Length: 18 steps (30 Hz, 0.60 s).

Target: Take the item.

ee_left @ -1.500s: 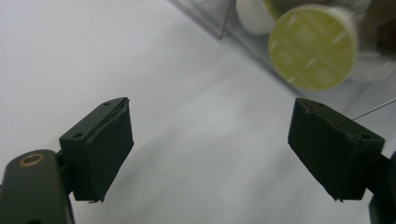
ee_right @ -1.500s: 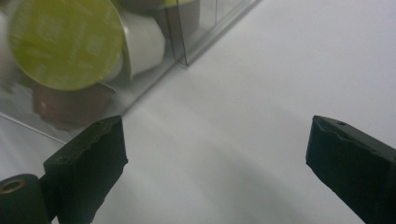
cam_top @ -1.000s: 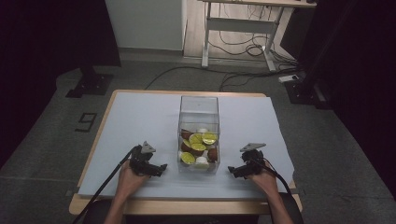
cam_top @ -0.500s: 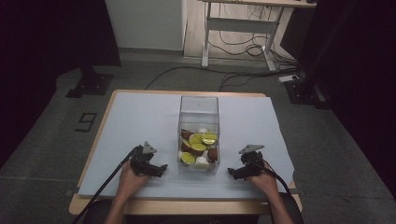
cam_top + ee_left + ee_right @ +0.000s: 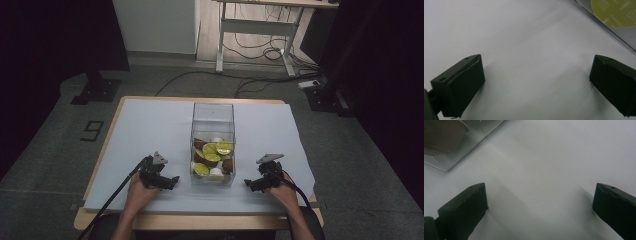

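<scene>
A clear plastic box (image 5: 213, 116) stands in the middle of the table, holding several round capsules with yellow-green, brown and white tops (image 5: 212, 158). My left gripper (image 5: 172, 181) rests on the table just left of the box's near end, jaws wide apart over bare white surface (image 5: 536, 82). A yellow-green capsule lid (image 5: 615, 11) shows through the box wall in the left gripper view. My right gripper (image 5: 248, 184) rests to the right of the box, open too (image 5: 539, 207), with the box corner (image 5: 446, 166) and a brown capsule (image 5: 441, 135) at upper left.
The white mat (image 5: 150, 130) covers the wooden table (image 5: 95, 167), with bare room on both sides of the box and behind it. Cables trail from both grippers toward the near edge. Beyond the table are a dark floor and desk legs (image 5: 220, 45).
</scene>
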Each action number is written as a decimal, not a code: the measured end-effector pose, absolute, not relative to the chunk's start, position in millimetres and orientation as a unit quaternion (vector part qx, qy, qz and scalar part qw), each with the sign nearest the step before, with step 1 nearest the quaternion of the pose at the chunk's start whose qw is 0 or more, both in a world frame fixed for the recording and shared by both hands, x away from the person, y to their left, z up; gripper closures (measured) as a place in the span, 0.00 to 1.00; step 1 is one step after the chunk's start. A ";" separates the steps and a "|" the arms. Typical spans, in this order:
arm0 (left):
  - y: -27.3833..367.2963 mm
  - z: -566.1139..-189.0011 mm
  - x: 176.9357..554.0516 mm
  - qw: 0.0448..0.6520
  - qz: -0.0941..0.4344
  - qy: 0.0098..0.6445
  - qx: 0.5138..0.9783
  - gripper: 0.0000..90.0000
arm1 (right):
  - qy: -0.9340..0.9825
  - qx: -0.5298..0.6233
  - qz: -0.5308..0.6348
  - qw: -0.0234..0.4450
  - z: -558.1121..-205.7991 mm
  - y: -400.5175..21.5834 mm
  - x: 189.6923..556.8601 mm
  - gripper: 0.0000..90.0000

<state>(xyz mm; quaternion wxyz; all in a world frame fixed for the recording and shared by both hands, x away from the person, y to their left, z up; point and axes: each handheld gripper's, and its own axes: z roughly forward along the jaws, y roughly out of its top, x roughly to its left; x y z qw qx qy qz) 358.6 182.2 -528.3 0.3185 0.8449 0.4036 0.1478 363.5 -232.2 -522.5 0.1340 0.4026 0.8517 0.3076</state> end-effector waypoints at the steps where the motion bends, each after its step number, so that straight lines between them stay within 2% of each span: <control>1: 182.2 -528.3 358.6 0.318 0.148 0.404 0.845 0.00 | 0.851 0.401 0.310 0.136 -521.4 -232.7 363.3 0.00; 12: 182.2 -528.3 358.7 0.318 0.147 0.404 0.845 0.00 | 0.850 0.373 0.337 0.159 -500.7 -230.9 355.9 0.01; 18: 182.1 -528.4 358.6 0.318 0.148 0.404 0.845 0.00 | 0.836 0.383 0.368 0.138 -490.8 -236.3 353.1 0.02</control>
